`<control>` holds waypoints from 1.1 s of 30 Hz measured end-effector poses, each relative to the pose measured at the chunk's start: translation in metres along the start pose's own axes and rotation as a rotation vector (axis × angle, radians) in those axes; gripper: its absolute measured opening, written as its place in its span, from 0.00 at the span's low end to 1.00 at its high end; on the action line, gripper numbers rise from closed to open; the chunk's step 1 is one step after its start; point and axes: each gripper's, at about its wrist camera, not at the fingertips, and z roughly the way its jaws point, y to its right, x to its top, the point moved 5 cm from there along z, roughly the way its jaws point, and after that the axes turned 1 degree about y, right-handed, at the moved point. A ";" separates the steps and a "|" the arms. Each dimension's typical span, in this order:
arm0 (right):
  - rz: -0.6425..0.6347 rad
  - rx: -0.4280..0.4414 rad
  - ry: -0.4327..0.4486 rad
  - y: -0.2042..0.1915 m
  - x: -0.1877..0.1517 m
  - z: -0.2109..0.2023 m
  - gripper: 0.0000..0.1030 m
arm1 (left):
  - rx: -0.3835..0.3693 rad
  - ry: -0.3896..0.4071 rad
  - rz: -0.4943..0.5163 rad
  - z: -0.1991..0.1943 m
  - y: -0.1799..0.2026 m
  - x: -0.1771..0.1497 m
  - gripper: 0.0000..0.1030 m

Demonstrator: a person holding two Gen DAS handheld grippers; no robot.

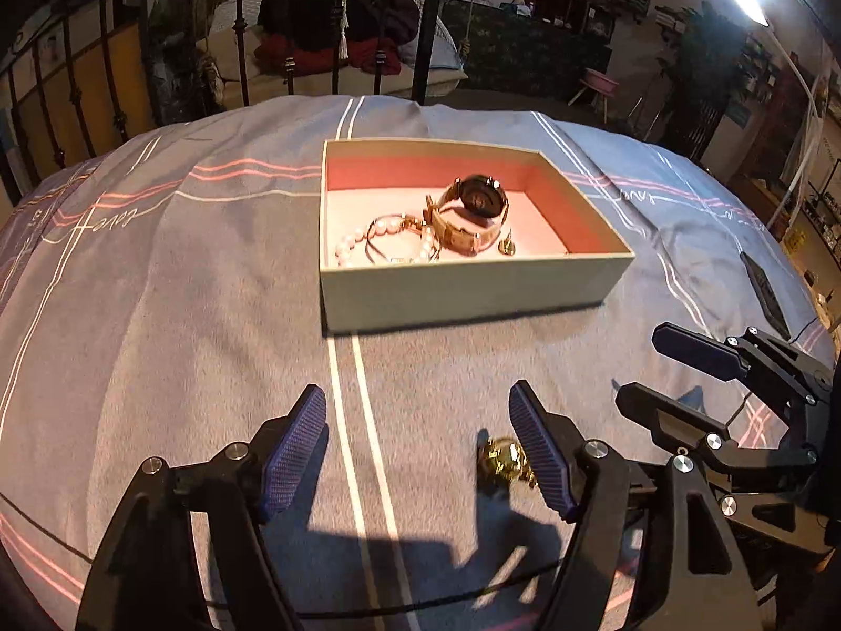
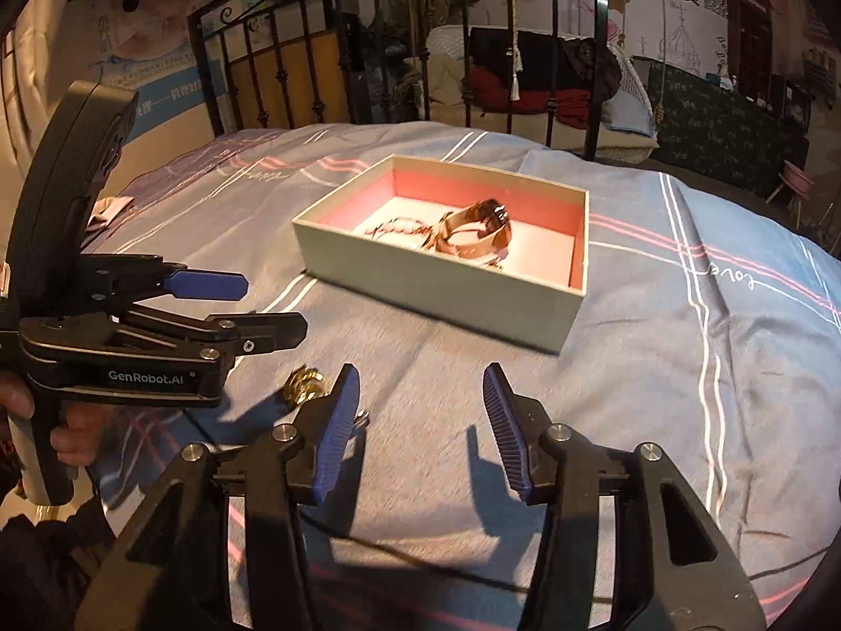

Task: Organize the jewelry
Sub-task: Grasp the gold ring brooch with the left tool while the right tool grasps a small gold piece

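Note:
An open box [image 1: 473, 284] with a pink lining sits on the bed; it also shows in the right wrist view [image 2: 452, 297]. Inside lie a watch [image 1: 473, 210], a pearl bracelet [image 1: 368, 242] and a small gold piece [image 1: 506, 247]. A gold jewelry piece [image 1: 502, 460] lies on the blanket beside my left gripper's right finger; in the right wrist view this gold piece [image 2: 304, 384] lies just left of my right gripper's left finger. My left gripper [image 1: 418, 415] is open and empty. My right gripper [image 2: 420, 394] is open and empty, close beside the left one.
The blue-grey striped blanket [image 1: 184, 315] covers the bed. A black iron bed rail [image 1: 336, 26] stands behind the box. A dark phone-like object [image 1: 765, 284] lies on the blanket at right. A thin black cable [image 2: 394, 557] runs across the blanket near me.

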 end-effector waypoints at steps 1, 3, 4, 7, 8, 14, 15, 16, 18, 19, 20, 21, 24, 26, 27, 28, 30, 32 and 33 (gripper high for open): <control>-0.003 0.003 -0.011 -0.002 -0.006 0.001 0.47 | 0.000 -0.018 0.007 0.002 0.001 -0.007 0.66; -0.006 0.015 -0.028 -0.006 -0.015 0.003 0.47 | -0.006 -0.031 0.014 0.004 0.003 -0.016 0.63; -0.004 0.016 -0.032 -0.008 -0.018 0.003 0.47 | -0.010 -0.030 0.017 0.003 0.003 -0.019 0.63; -0.005 0.022 -0.043 -0.009 -0.021 0.005 0.47 | -0.018 -0.026 0.054 0.003 0.008 -0.022 0.63; -0.006 0.020 -0.046 -0.009 -0.021 0.005 0.47 | -0.013 -0.027 0.072 0.003 0.010 -0.024 0.63; -0.002 0.018 -0.062 -0.005 -0.024 0.009 0.46 | 0.006 -0.050 0.170 0.008 0.019 -0.031 0.59; -0.002 0.020 -0.066 -0.005 -0.025 0.011 0.47 | 0.008 -0.052 0.186 0.009 0.021 -0.032 0.59; -0.002 0.021 -0.068 -0.006 -0.025 0.012 0.46 | 0.007 -0.052 0.192 0.010 0.023 -0.031 0.59; -0.005 0.024 -0.075 -0.006 -0.025 0.016 0.46 | -0.005 -0.052 0.197 0.014 0.025 -0.027 0.59; -0.008 0.026 -0.076 -0.007 -0.025 0.018 0.46 | -0.006 -0.051 0.200 0.016 0.026 -0.025 0.59; -0.013 0.027 -0.077 -0.008 -0.025 0.019 0.45 | -0.008 -0.047 0.207 0.018 0.027 -0.023 0.57; -0.019 0.028 -0.078 -0.008 -0.025 0.020 0.43 | -0.011 -0.044 0.212 0.020 0.029 -0.021 0.51; -0.031 0.037 -0.082 -0.009 -0.021 0.024 0.32 | -0.028 -0.031 0.225 0.021 0.032 -0.018 0.33; -0.045 0.043 -0.084 -0.012 -0.019 0.026 0.29 | -0.033 -0.025 0.223 0.020 0.033 -0.017 0.24; -0.051 0.045 -0.084 -0.013 -0.018 0.027 0.29 | -0.035 -0.025 0.218 0.020 0.032 -0.017 0.23; -0.054 0.046 -0.083 -0.014 -0.017 0.028 0.29 | -0.045 -0.025 0.207 0.020 0.031 -0.016 0.23; -0.065 0.052 -0.086 -0.016 -0.014 0.032 0.29 | -0.053 -0.022 0.194 0.017 0.028 -0.015 0.23; -0.074 0.059 -0.089 -0.018 -0.012 0.034 0.29 | -0.050 -0.017 0.183 0.016 0.026 -0.014 0.23; -0.077 0.061 -0.089 -0.019 -0.011 0.035 0.29 | -0.050 -0.014 0.174 0.016 0.025 -0.013 0.23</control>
